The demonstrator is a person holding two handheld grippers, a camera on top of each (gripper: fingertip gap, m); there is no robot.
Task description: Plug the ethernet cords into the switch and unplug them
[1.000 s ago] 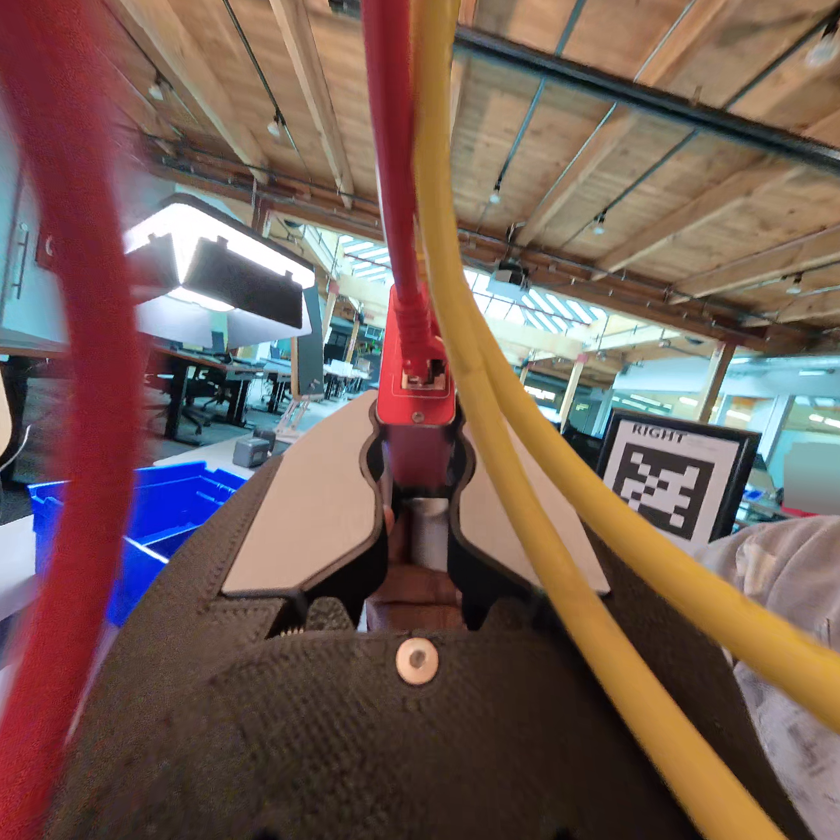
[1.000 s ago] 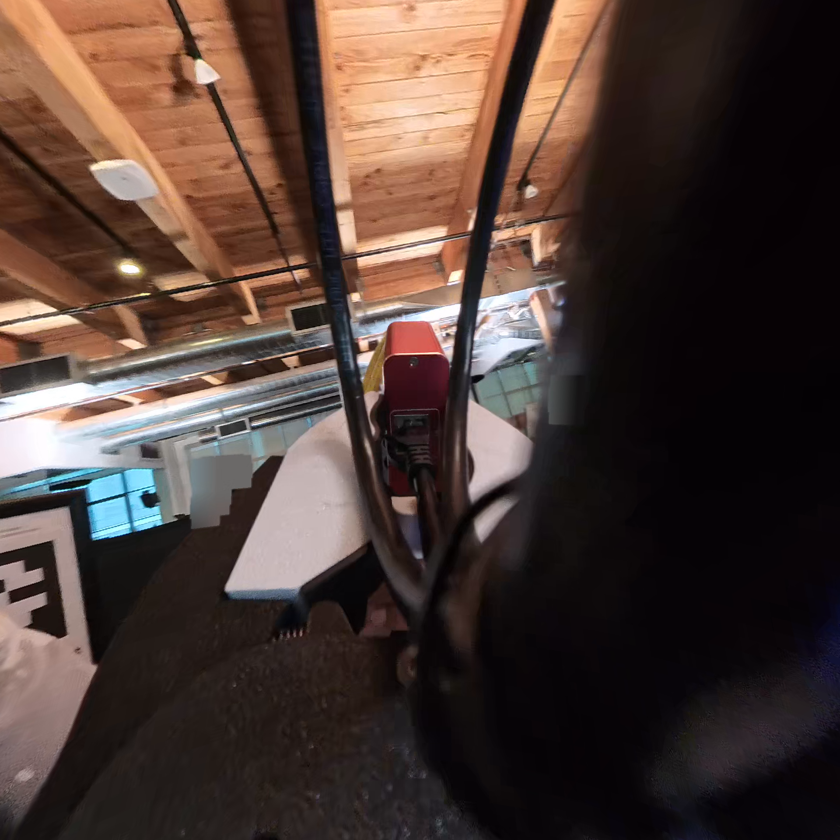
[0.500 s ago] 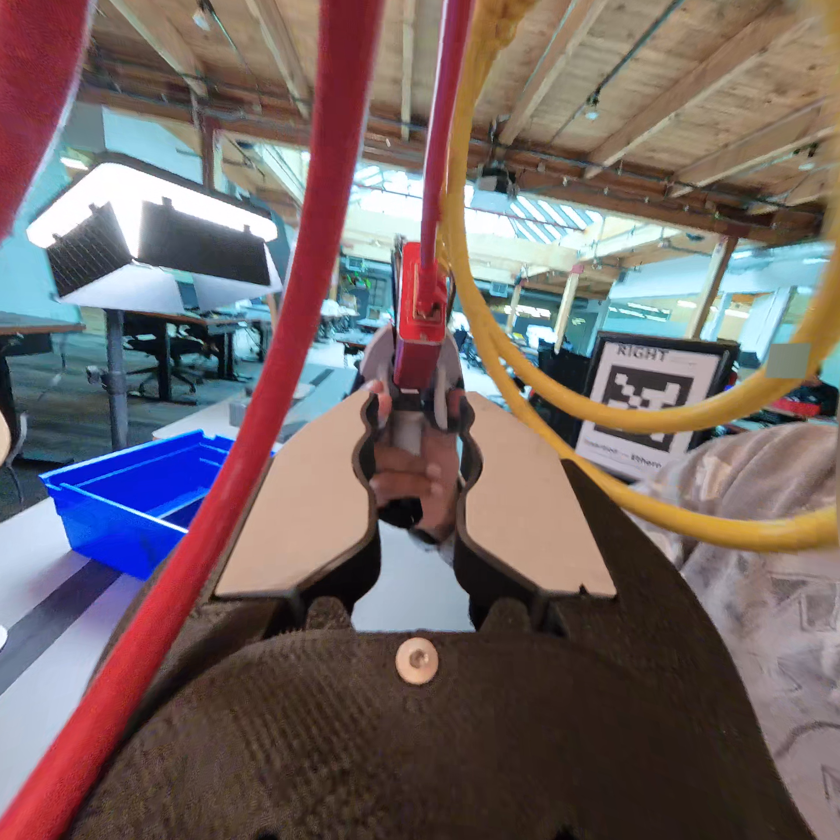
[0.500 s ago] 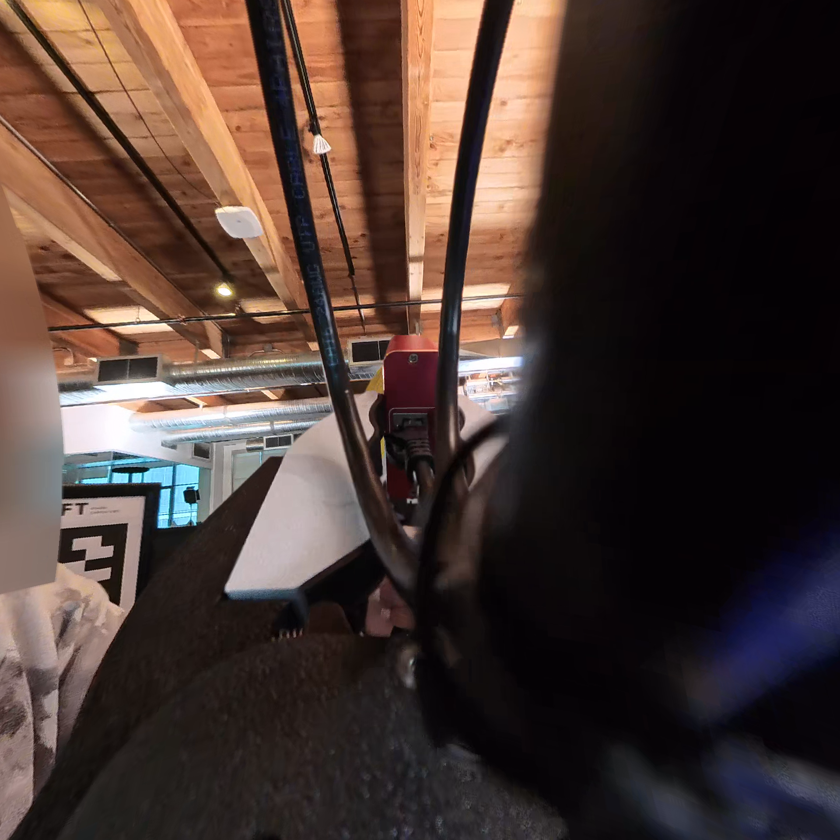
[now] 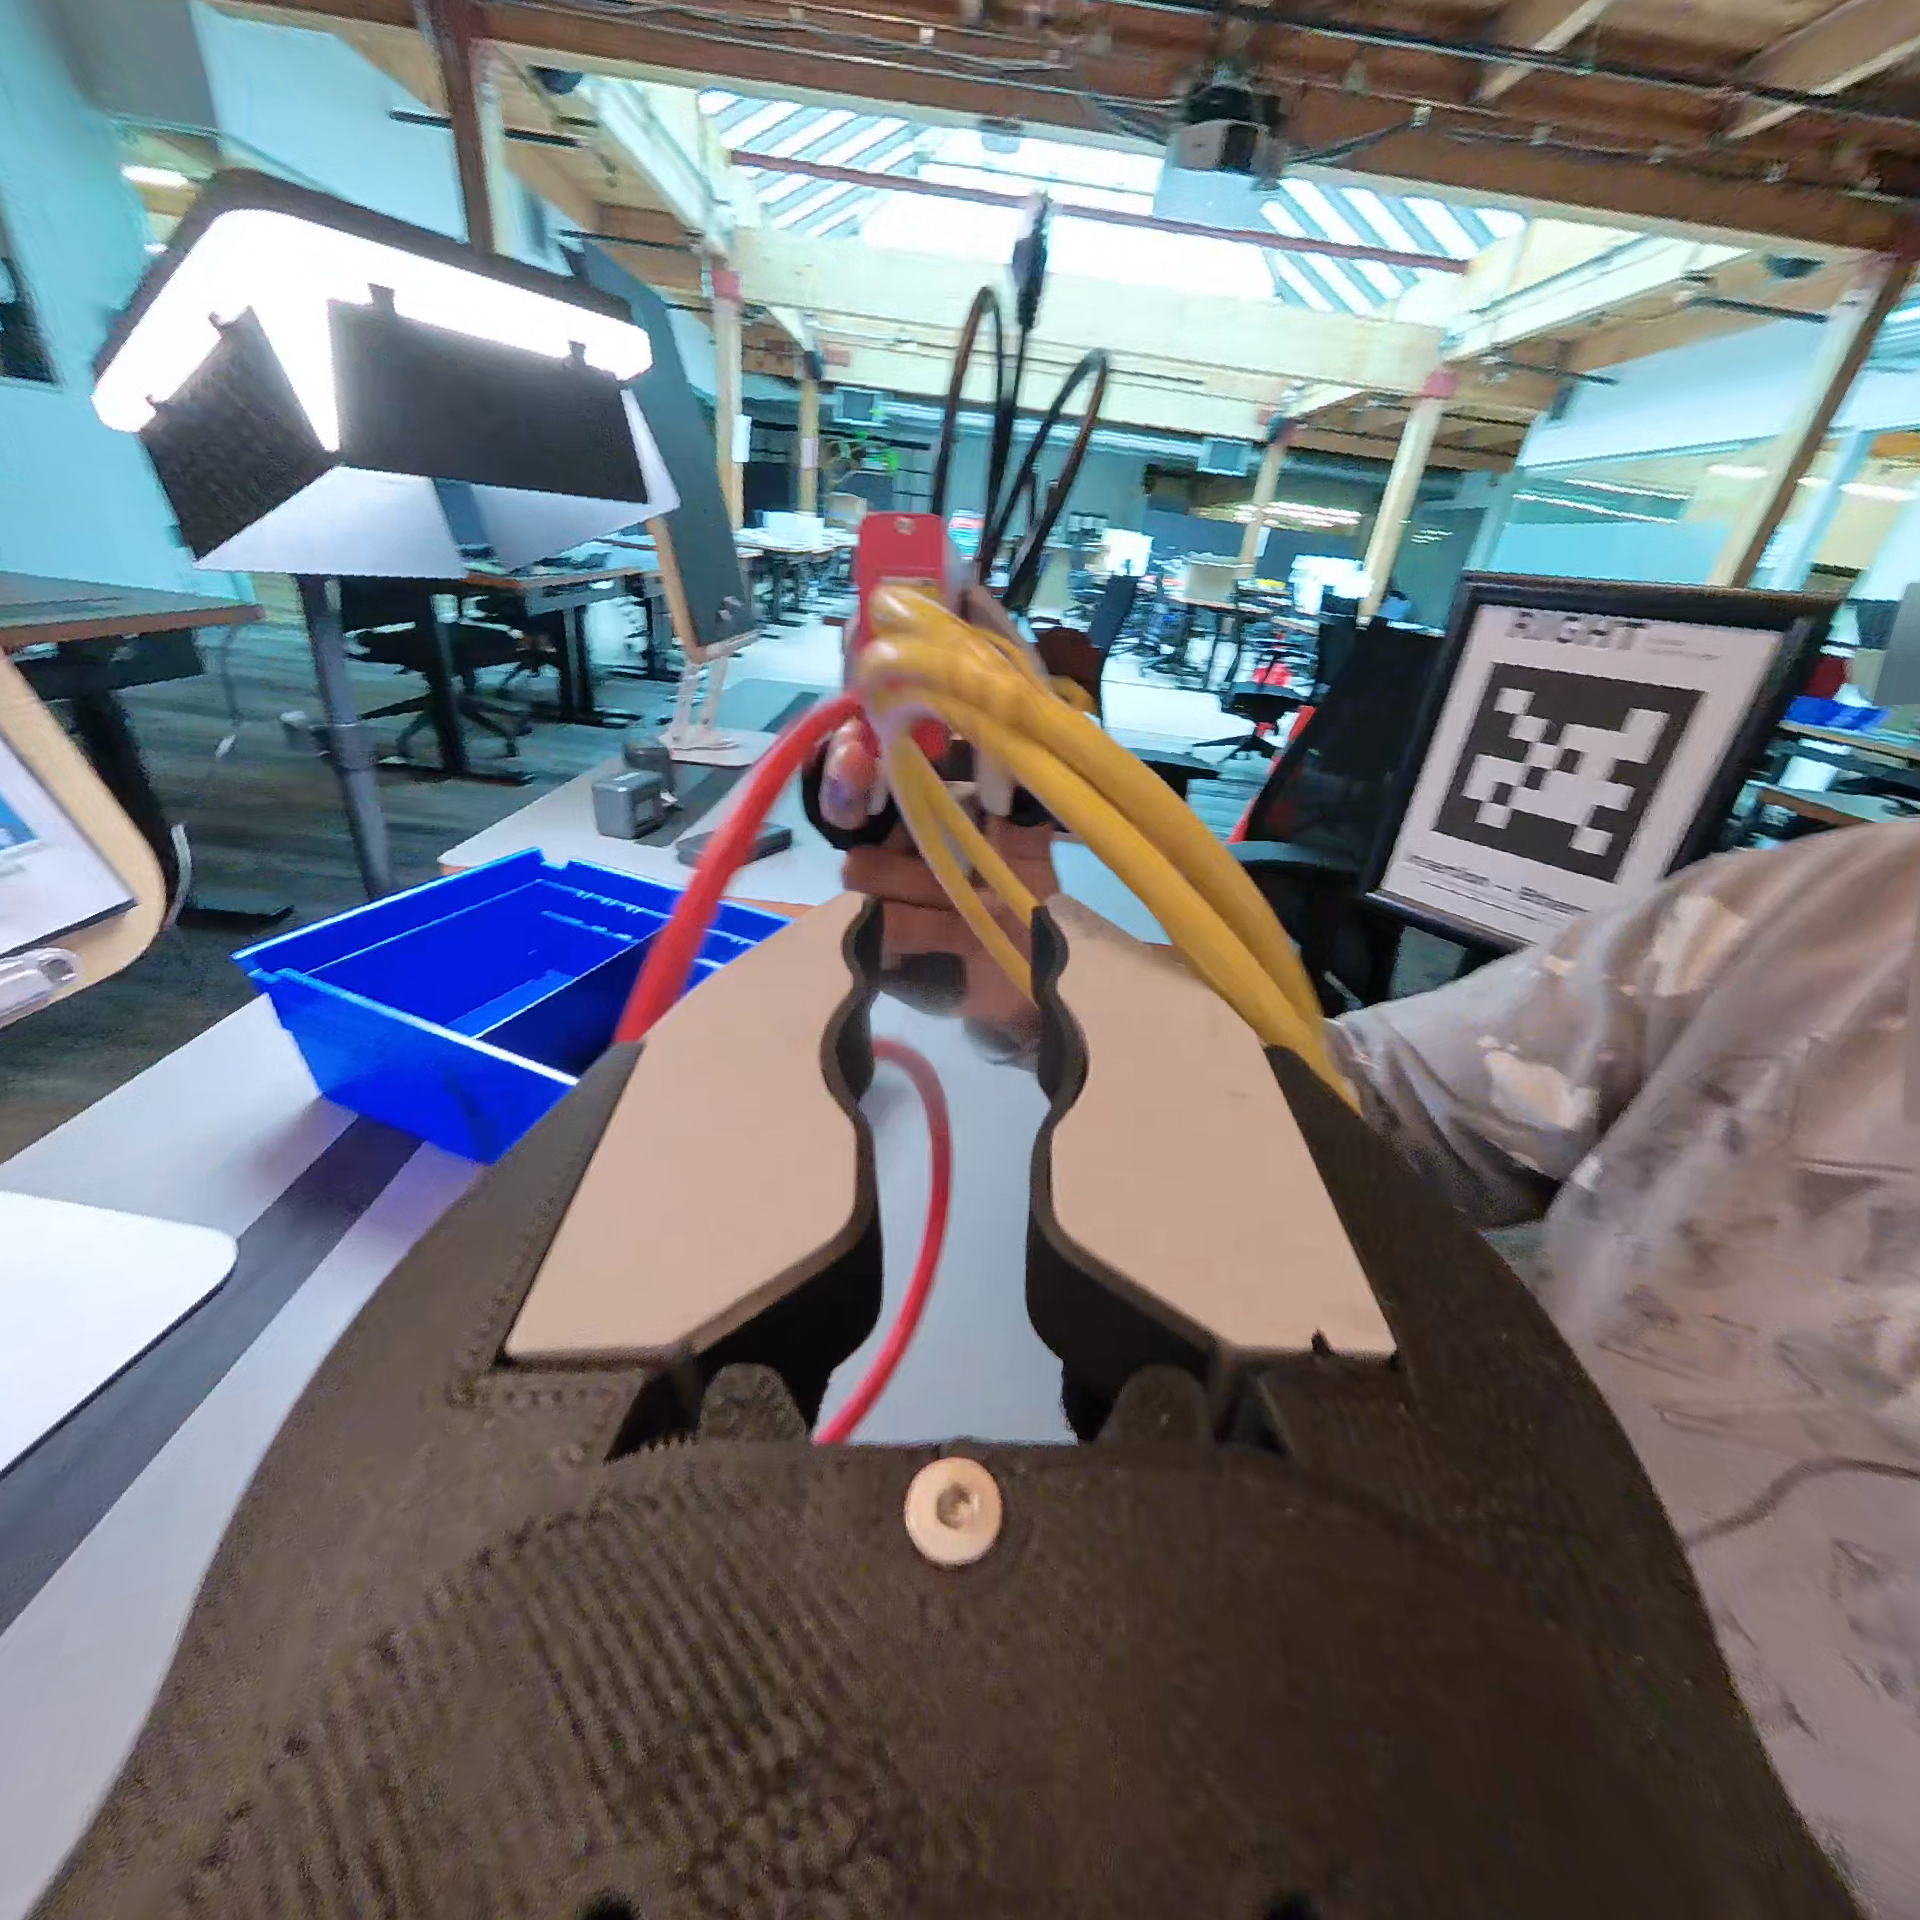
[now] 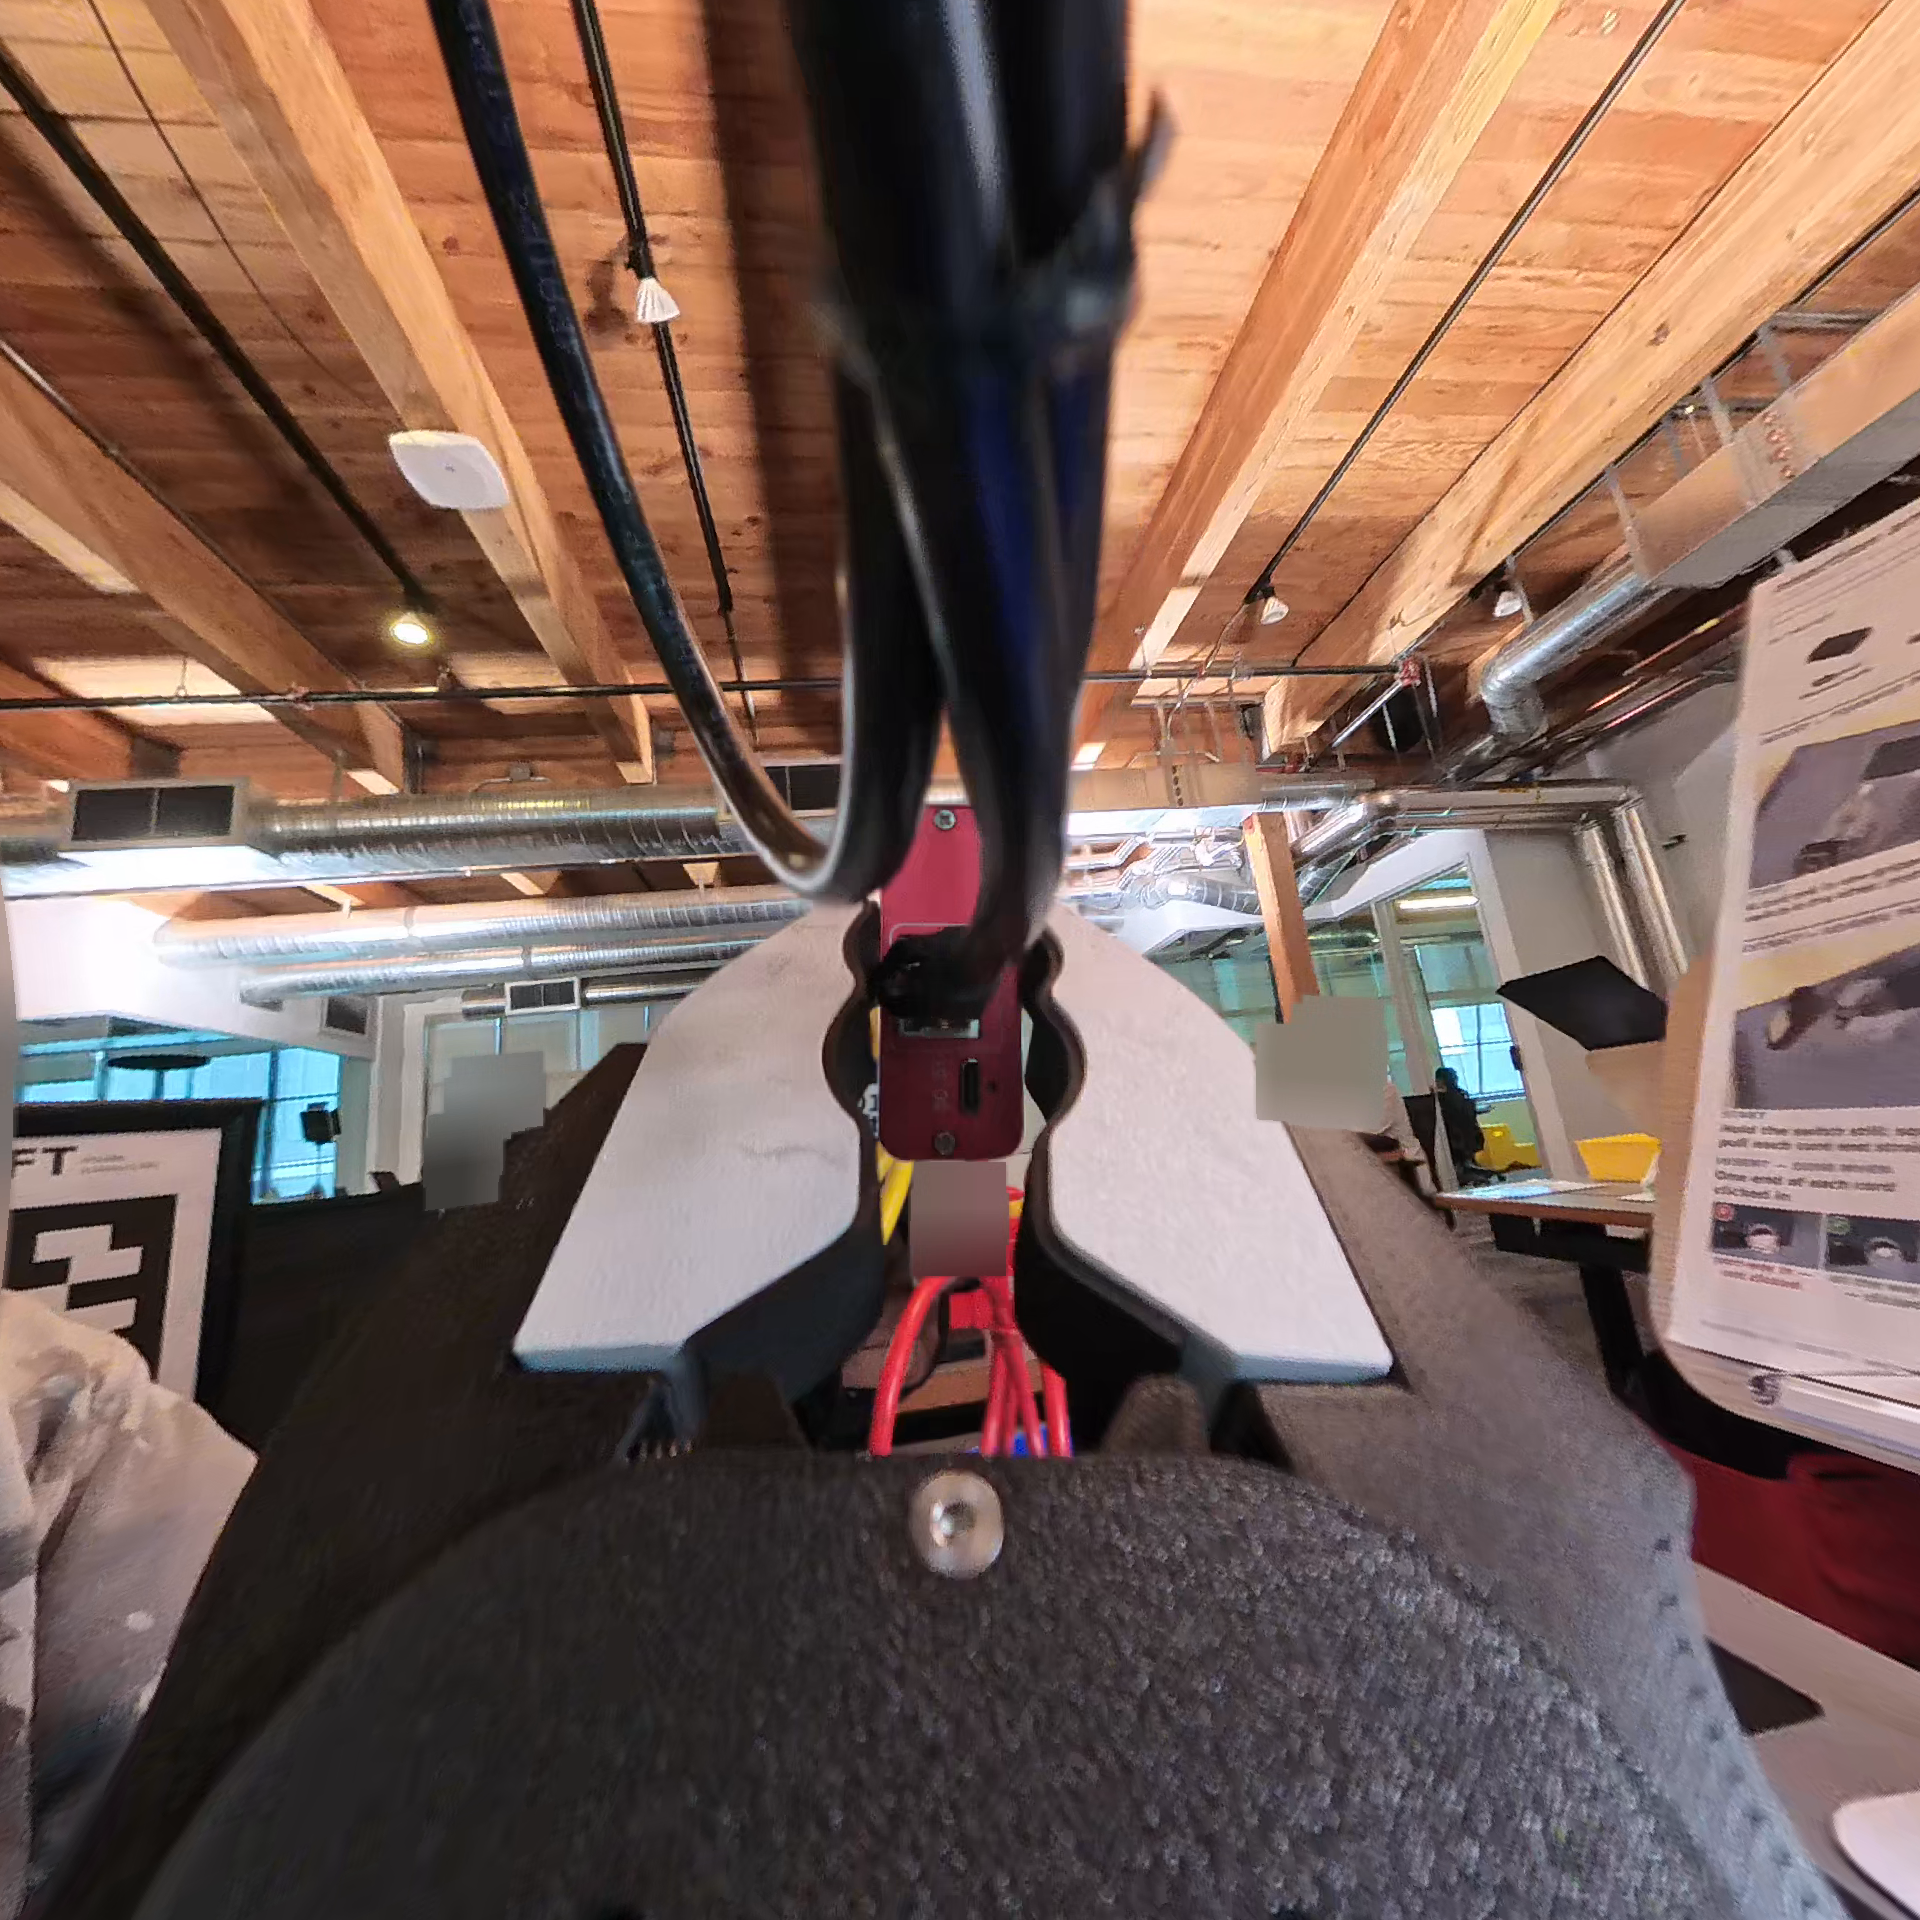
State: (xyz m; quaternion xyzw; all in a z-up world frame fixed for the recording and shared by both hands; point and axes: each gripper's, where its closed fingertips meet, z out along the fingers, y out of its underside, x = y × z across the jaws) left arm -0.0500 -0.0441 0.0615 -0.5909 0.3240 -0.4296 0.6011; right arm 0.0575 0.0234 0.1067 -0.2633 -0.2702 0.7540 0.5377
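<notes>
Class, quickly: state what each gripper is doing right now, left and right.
Left gripper: open, holding nothing.
Right gripper: shut on the red switch, black cord plugged in.

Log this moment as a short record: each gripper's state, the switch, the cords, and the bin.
left gripper: open, holding nothing
right gripper: shut on the red switch
red switch: held up in the air
black cord: plugged into the switch
yellow cords: bundled at the switch, run off toward the right
red cord: loops down from the switch toward the table
blue bin: on the table, at left
</notes>
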